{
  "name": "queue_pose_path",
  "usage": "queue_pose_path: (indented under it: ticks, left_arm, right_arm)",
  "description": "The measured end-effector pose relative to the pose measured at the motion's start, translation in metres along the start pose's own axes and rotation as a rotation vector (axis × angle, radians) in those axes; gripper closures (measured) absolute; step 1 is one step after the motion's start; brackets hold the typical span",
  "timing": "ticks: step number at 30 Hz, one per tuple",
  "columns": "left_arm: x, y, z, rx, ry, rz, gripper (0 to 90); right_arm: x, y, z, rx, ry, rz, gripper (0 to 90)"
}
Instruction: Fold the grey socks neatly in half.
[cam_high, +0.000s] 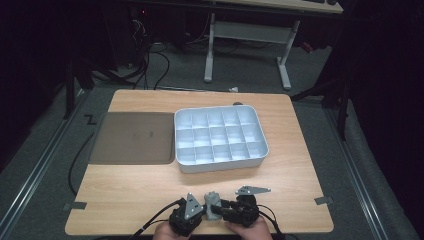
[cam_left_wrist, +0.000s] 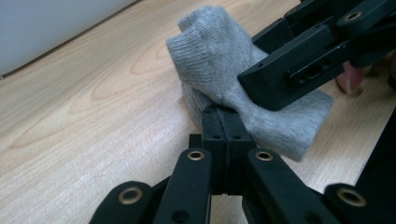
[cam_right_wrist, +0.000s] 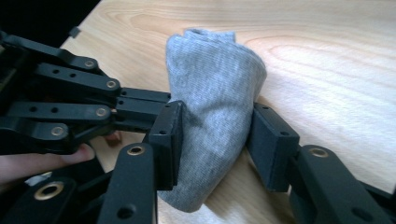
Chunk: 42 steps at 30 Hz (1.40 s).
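A rolled grey sock (cam_high: 212, 201) lies on the wooden table near its front edge, between my two grippers. My left gripper (cam_left_wrist: 220, 112) has its jaws pressed together, pinching the sock (cam_left_wrist: 210, 60) at its lower fold. My right gripper (cam_right_wrist: 215, 135) straddles the sock (cam_right_wrist: 210, 79), with one pad against each side of the bundle and the fabric squeezed between them. In the high view the left gripper (cam_high: 202, 212) and the right gripper (cam_high: 218, 212) meet at the sock, a hand behind each. One right jaw crosses over the sock in the left gripper view.
A white tray (cam_high: 220, 166) divided into several empty compartments stands in the middle of the table. A dark flat mat (cam_high: 132, 137) lies to its left. The table's front edge runs just behind the hands. A desk frame stands on the floor beyond the table.
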<state>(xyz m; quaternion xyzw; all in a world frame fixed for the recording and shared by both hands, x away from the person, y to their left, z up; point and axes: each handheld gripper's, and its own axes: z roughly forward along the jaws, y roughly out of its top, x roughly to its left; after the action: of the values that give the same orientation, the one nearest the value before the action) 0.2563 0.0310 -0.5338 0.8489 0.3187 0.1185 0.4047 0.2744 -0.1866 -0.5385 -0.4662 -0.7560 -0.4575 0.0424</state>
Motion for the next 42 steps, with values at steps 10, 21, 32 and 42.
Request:
queue_pose_path:
  ticks: [10, 21, 32, 42]
  left_arm:
    - [-0.003, 0.010, 0.009, 0.018, 0.008, -0.001, 90.0]
    - [0.021, 0.012, 0.004, -0.032, 0.044, -0.024, 71.4]
    - [0.078, -0.012, -0.044, -0.081, 0.169, -0.108, 56.2]
    - [0.084, -0.034, -0.057, -0.139, 0.126, -0.133, 52.2]
  right_arm:
    - [-0.003, 0.002, -0.002, 0.003, 0.019, 0.001, 67.9]
    - [-0.015, 0.007, -0.019, -0.023, -0.063, -0.025, 71.2]
    - [-0.026, 0.012, -0.034, -0.021, -0.172, -0.056, 70.8]
    - [-0.033, 0.018, -0.047, 0.029, -0.232, -0.101, 70.9]
